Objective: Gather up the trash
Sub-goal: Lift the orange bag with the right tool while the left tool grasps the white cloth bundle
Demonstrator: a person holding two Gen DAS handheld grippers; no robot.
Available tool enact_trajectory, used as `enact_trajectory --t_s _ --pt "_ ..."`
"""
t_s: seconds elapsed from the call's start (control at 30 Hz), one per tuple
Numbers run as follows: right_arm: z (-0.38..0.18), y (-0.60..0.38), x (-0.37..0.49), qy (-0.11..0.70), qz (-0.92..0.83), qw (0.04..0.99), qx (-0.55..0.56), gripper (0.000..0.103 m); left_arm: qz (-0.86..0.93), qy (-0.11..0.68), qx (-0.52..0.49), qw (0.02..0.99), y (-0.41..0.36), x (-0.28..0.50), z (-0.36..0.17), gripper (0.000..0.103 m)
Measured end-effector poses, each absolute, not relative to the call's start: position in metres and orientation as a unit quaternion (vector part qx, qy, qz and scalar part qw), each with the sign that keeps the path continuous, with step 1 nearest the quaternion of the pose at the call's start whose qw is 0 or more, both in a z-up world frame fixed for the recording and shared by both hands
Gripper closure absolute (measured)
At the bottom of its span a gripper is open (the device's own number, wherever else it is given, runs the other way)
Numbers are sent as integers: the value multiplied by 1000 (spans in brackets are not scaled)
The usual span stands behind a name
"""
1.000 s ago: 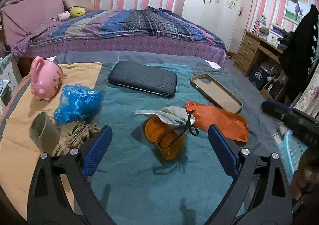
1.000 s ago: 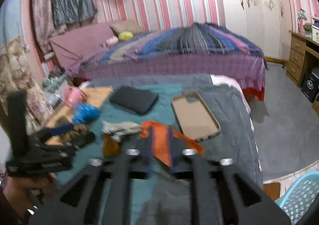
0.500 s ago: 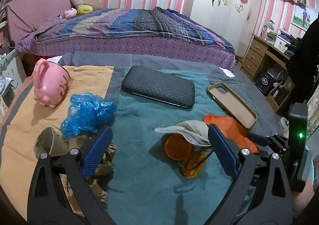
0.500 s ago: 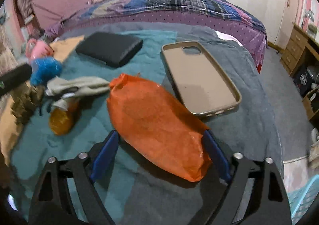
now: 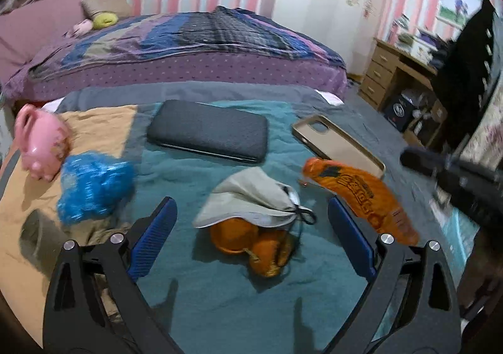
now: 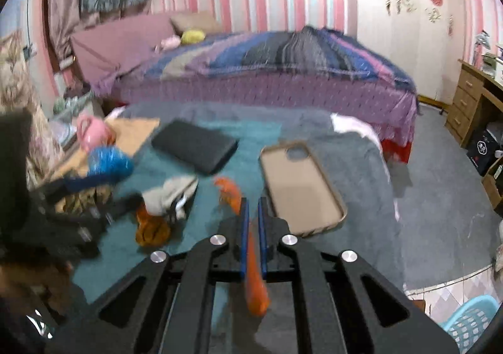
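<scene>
R gripper jaws just closed on the orange wrapper, now pinched and lifted off the cloth beside the phone case.

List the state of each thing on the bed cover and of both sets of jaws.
Orange wrapper: pinched, lifted.
Right gripper: jaws just closed on the wrapper.
Left gripper: jaws open, empty.
Grey pouch: lying over orange items.
Blue bag: crumpled.
Phone case: empty, hollow up.
Black case: flat, shut.
Pink pig: tipped over.
</scene>
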State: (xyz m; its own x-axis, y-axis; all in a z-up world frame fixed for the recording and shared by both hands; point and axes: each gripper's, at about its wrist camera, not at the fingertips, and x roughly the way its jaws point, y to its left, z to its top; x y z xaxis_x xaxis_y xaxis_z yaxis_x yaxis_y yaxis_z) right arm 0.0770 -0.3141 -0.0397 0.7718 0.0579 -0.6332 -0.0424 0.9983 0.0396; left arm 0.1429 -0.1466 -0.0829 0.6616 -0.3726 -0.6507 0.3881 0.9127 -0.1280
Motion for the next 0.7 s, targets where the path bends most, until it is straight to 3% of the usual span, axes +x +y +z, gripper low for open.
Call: enact_trajectory --t_s 0.2,0.23,0.27,0.3,0.33,0.57,0.7 --pt "-49 -315 91 368 51 929 4 95 -217 356 54 907 -169 145 -92 9" --pt "-53 -313 95 373 41 927 -9 81 -209 352 56 911 -167 146 -90 9" --pt "-54 -313 95 374 40 926 -9 42 -199 350 49 914 -161 148 -87 10" --pt "-57 -313 95 374 44 926 -4 22 -190 350 37 917 -153 151 -83 10" --pt "-60 -313 95 376 54 925 2 16 -181 349 25 919 -145 154 -80 10" --pt "-97 -285 110 435 110 893 -37 16 -166 342 -16 925 -115 163 -70 9" --pt "-114 -275 118 446 98 887 -64 23 -175 348 -8 921 -122 163 -75 9"
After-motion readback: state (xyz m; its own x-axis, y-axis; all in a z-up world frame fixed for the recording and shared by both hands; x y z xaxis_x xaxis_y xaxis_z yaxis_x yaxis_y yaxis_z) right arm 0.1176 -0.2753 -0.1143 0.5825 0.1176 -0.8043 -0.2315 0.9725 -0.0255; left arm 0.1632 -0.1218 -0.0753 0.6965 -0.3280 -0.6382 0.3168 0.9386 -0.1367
